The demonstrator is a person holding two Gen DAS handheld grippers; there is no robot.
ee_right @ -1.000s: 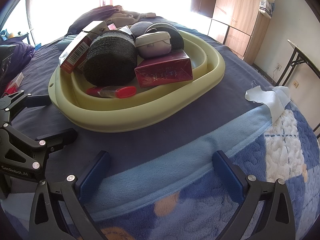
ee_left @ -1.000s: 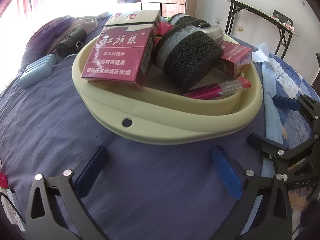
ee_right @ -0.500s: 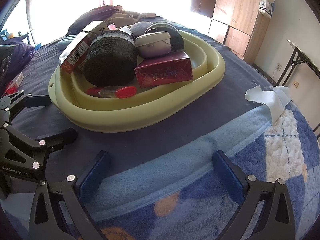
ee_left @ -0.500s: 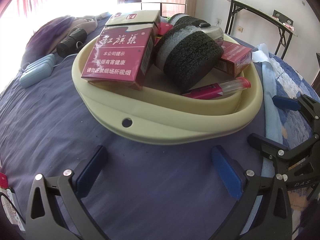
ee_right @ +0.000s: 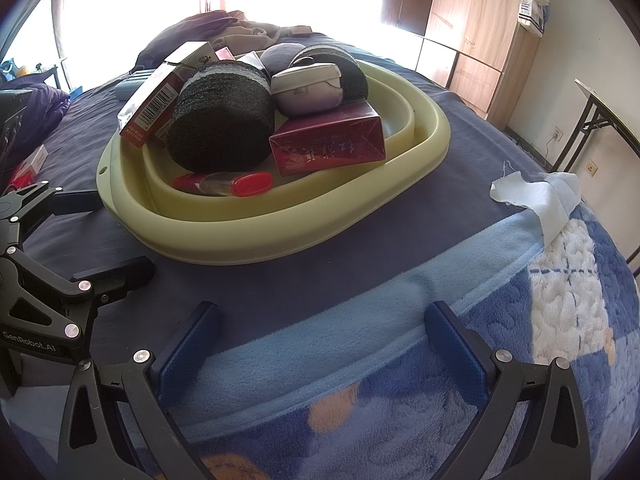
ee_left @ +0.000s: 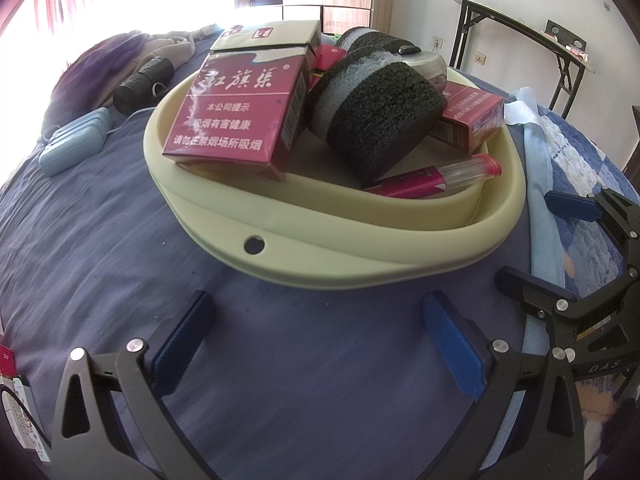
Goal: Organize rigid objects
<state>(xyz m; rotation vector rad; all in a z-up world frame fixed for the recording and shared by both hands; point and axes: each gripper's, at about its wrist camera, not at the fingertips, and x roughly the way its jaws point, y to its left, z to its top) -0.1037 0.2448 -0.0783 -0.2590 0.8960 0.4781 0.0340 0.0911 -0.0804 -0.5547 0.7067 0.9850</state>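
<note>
A pale yellow basin [ee_left: 320, 256] [ee_right: 304, 236] rests on the blue bed cover. It holds a red cigarette carton [ee_left: 236, 120], a second red box [ee_right: 328, 144], a black-and-grey sponge roll [ee_left: 380, 124] [ee_right: 222, 120], a red-capped tube [ee_left: 436, 178] [ee_right: 228, 182] and a grey case [ee_right: 308, 86]. My left gripper [ee_left: 320, 320] is open just short of the basin's near rim, nothing between its fingers. My right gripper [ee_right: 324, 332] is open over the blanket's light blue band, also empty. Each gripper shows in the other's view: the right gripper [ee_left: 592, 280], the left gripper [ee_right: 48, 264].
A light blue pouch [ee_left: 74, 146] and a black bundle [ee_left: 144, 80] lie left of the basin near purple bedding [ee_left: 92, 68]. A white cloth scrap [ee_right: 536, 196] lies at the blanket's right. Folding table [ee_left: 520, 36] and wooden wardrobe [ee_right: 472, 28] stand beyond the bed.
</note>
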